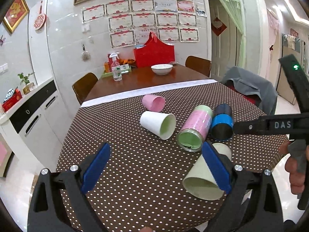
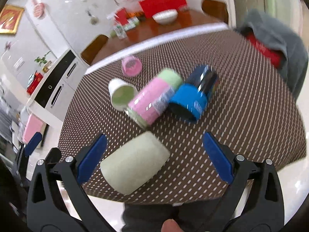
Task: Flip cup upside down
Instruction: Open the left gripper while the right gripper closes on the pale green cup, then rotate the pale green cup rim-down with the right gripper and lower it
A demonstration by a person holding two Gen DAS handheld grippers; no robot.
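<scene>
The surface (image 1: 135, 164) wears a matt woven cloth, brown with white dots, and the pale green cup (image 1: 200, 181) and white cup (image 1: 154, 121) on it look like matt paper. At one o'clock from the green cup, the blue cup (image 1: 222, 123) shows a glossy metal inside (mirror-like in the left wrist view). The left gripper (image 1: 154, 168) has matt blue pads on smooth black plastic arms with shiny metal bolts.

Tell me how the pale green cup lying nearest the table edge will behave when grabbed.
The pale green cup looks like thin paper, so it is probably light and may crush under firm jaws. Lying on its side with tapered walls, it would likely roll in a curve if nudged, perhaps off the nearby table edge.
</scene>
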